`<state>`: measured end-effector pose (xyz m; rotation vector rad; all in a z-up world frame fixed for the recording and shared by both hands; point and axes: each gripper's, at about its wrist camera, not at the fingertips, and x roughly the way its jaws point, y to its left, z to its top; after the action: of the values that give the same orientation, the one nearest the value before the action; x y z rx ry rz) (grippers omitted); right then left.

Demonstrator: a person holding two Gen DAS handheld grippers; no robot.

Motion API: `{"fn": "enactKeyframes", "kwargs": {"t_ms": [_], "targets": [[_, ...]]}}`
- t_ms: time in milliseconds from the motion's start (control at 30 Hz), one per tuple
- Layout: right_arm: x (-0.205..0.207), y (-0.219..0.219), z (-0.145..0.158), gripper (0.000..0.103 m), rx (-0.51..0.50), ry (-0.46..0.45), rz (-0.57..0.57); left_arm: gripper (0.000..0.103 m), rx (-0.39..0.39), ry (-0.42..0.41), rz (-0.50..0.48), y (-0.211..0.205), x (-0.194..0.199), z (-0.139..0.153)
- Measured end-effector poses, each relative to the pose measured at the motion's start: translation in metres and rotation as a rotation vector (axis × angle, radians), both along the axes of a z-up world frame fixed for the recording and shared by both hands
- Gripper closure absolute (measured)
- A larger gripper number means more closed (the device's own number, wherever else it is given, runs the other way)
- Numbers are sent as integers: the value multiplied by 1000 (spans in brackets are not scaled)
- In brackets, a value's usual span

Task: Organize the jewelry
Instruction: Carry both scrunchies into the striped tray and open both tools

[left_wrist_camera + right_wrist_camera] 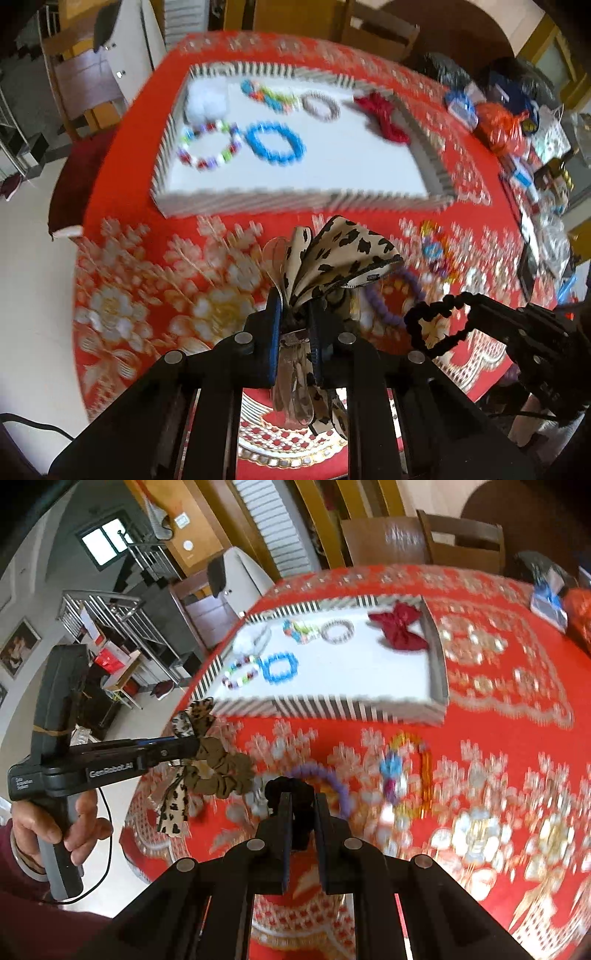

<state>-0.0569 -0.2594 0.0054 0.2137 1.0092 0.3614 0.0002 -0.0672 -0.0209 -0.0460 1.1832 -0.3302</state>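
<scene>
A round table covered by a red cloth (140,206) with white and gold flowers fills both views, and both pictures are smeared by motion blur. Toward the far side of the table sits a shallow white tray (362,173) with a black-and-white striped rim. Inside it lie a blue beaded bracelet (276,143), a multicoloured beaded bracelet (209,147) just beside it on the left, a white fluffy piece (205,104) in the far left corner, a bright mixed-colour piece (269,94), a silver-grey ring-shaped bracelet (320,105) and a dark red bow (384,115) near the right wall. The left gripper (295,314) is closed tight on a leopard-print bow hair clip (343,254), whose cream and black fabric fans out above the blue-padded fingers (from the right wrist view an olive-brown scrunchie (221,771) hangs with it at the same fingertips). The clip is held above the cloth, on the near side of the tray. The right gripper (302,805) is nearly closed on a black beaded loop (439,325), which dangles from its tips over the cloth. On the cloth between the grippers and the tray lie a purple bracelet (325,781) and, further right, a tangle of colourful beads (406,768). Assorted packets and bags (517,125) crowd the table's right edge.
</scene>
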Motion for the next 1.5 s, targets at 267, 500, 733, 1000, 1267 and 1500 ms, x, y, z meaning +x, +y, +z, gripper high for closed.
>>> {"fn": "enactKeyframes", "kwargs": {"t_ms": [267,500,733,1000,1267,1500], "targets": [[39,-4,25,93,-21,-59,20,91,6,-85,52,11,22,35],[74,-10,35,93,-24,-77,36,91,4,-112,83,9,44,48],[114,-11,24,93,-26,-48,48,91,-31,-96,114,-1,73,53],[168,-23,-18,93,-3,49,27,91,-77,-1,103,-36,108,25],[218,-33,-55,93,-49,110,-35,91,-69,87,148,-51,149,-16],[240,-35,-66,93,-84,119,-35,91,-17,108,150,-62,167,-38]]}}
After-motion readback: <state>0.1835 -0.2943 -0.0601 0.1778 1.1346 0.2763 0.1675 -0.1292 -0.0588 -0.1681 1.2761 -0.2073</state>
